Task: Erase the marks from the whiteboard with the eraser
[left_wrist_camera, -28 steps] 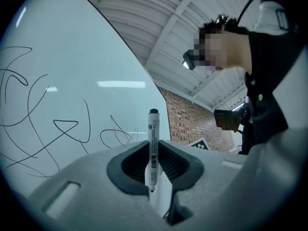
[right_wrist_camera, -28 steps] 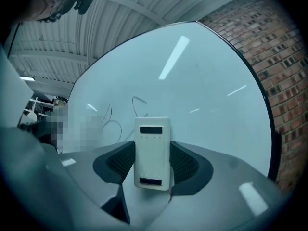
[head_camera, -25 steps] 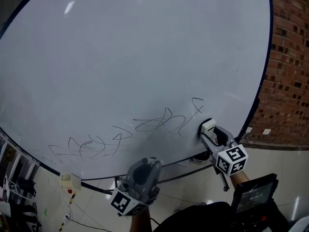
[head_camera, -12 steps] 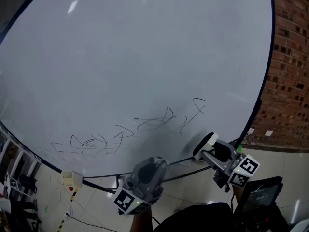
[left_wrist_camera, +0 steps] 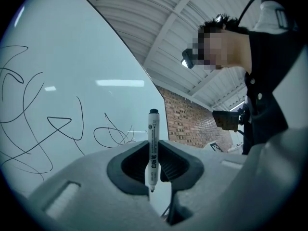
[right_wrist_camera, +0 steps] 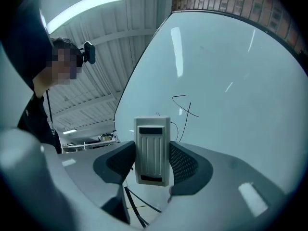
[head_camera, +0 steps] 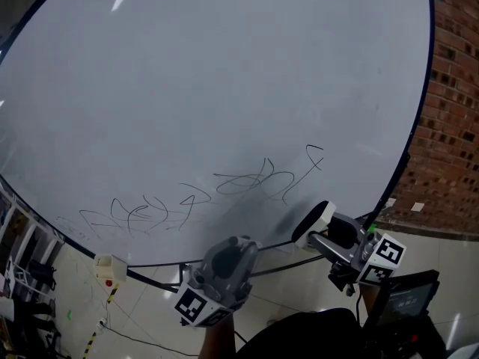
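The right tool [right_wrist_camera: 152, 158] pinches the white eraser [right_wrist_camera: 152, 148] near the lower right edge of the whiteboard [head_camera: 224, 81], just beside the scribbled marks [head_camera: 247, 182], while the left tool [left_wrist_camera: 153, 162], lower down, clamps an upright whiteboard marker [left_wrist_camera: 152, 138].

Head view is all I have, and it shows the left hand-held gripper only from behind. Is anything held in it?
Observer: Yes. The left gripper view shows the left hand-held gripper shut on a whiteboard marker, which stands upright between its jaws.
Operator: And is the eraser on the right gripped squarely?
Observer: The right gripper view shows the right hand-held gripper shut on the eraser, one jaw on each side, with its ribbed back facing the camera.
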The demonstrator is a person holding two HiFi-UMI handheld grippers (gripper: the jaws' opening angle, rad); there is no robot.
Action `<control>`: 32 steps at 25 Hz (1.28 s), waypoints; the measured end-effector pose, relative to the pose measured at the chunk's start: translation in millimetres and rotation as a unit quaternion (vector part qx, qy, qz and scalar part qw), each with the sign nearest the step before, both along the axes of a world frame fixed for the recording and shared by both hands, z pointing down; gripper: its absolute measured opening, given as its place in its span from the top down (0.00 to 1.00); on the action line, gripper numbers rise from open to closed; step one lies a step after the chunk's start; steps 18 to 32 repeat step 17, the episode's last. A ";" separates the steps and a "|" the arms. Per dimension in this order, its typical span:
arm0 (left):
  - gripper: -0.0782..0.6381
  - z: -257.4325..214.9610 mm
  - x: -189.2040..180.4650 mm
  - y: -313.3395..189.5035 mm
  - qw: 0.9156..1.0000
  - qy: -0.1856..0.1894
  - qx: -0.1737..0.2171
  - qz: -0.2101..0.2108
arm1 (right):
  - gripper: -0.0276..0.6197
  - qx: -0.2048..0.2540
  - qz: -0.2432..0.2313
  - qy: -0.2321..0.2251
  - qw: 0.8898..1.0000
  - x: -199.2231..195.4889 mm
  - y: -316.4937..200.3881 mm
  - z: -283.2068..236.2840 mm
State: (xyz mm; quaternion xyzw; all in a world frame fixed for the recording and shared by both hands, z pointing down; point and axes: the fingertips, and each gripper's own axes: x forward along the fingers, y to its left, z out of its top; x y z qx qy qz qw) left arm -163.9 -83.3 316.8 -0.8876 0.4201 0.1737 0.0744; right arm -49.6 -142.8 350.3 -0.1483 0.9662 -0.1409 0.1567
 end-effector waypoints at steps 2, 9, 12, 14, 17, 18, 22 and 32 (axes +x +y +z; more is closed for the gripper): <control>0.81 0.2 0.2 0.2 1.000 0.000 -0.001 -0.001 | 0.60 -0.005 -0.002 -0.001 1.000 -1.1 0.0 1.8; 0.81 0.1 4.4 -0.8 1.000 -0.005 -0.002 0.001 | 0.60 -0.023 -0.016 -0.016 0.999 -3.4 7.2 4.7; 0.81 -1.2 7.5 -0.6 1.000 -0.006 -0.001 0.002 | 0.60 -0.023 -0.018 -0.016 0.999 -3.3 9.0 5.9; 0.81 -2.6 8.4 0.0 1.000 -0.005 0.000 0.001 | 0.60 -0.025 -0.021 -0.017 0.999 -1.6 10.2 5.5; 0.81 -4.4 10.4 1.6 1.000 -0.007 0.000 0.001 | 0.60 -0.030 -0.021 -0.022 0.999 2.6 11.5 3.9; 0.81 -4.4 10.4 1.6 1.000 -0.007 0.000 0.001 | 0.60 -0.030 -0.021 -0.022 0.999 2.6 11.5 3.9; 0.81 -4.4 10.4 1.6 1.000 -0.007 0.000 0.001 | 0.60 -0.030 -0.021 -0.022 0.999 2.6 11.5 3.9; 0.81 -4.4 10.4 1.6 1.000 -0.007 0.000 0.001 | 0.60 -0.030 -0.021 -0.022 0.999 2.6 11.5 3.9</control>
